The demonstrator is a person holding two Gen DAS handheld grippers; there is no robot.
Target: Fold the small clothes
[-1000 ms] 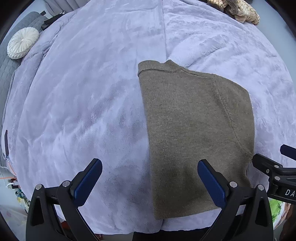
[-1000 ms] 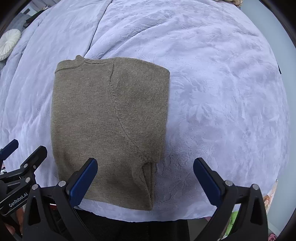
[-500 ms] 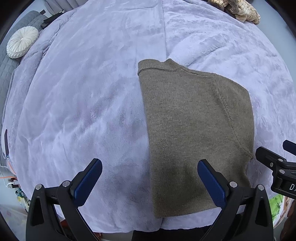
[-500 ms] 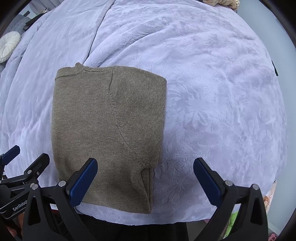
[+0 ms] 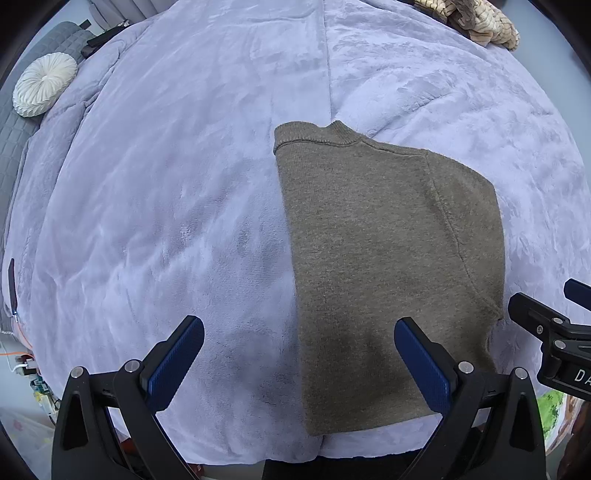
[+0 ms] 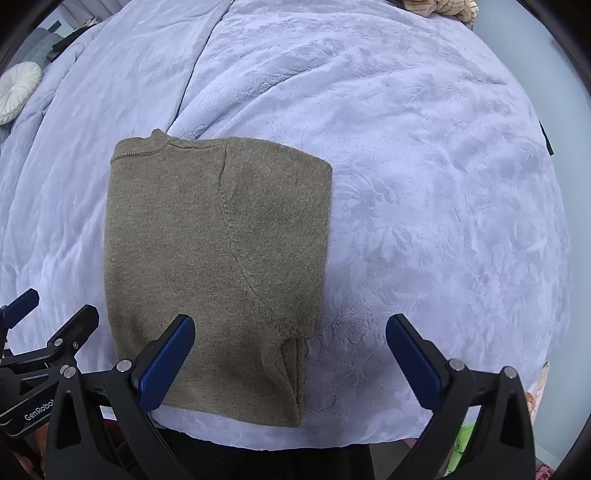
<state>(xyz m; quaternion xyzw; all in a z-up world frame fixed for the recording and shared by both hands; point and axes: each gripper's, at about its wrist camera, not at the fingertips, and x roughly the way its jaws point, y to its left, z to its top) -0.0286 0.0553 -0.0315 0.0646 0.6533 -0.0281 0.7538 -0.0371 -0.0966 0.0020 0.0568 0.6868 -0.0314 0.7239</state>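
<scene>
An olive-brown knit sweater point(image 5: 388, 258) lies folded in a neat rectangle on the lilac blanket point(image 5: 166, 203), collar at the far end, hem at the near bed edge. It also shows in the right wrist view point(image 6: 214, 266). My left gripper point(image 5: 299, 354) is open and empty, held above the sweater's near left edge. My right gripper point(image 6: 291, 350) is open and empty, above the sweater's near right corner, where a tucked sleeve fold shows. Each gripper appears at the edge of the other's view.
A round white pleated cushion point(image 5: 44, 88) lies at the far left on a grey quilt. A beige knitted item point(image 5: 476, 18) sits at the far right of the bed. The bed's near edge runs just below the sweater's hem.
The sweater has not moved. The right wrist view has drawn back a little, so the sweater sits slightly lower in it. Both grippers stay open.
</scene>
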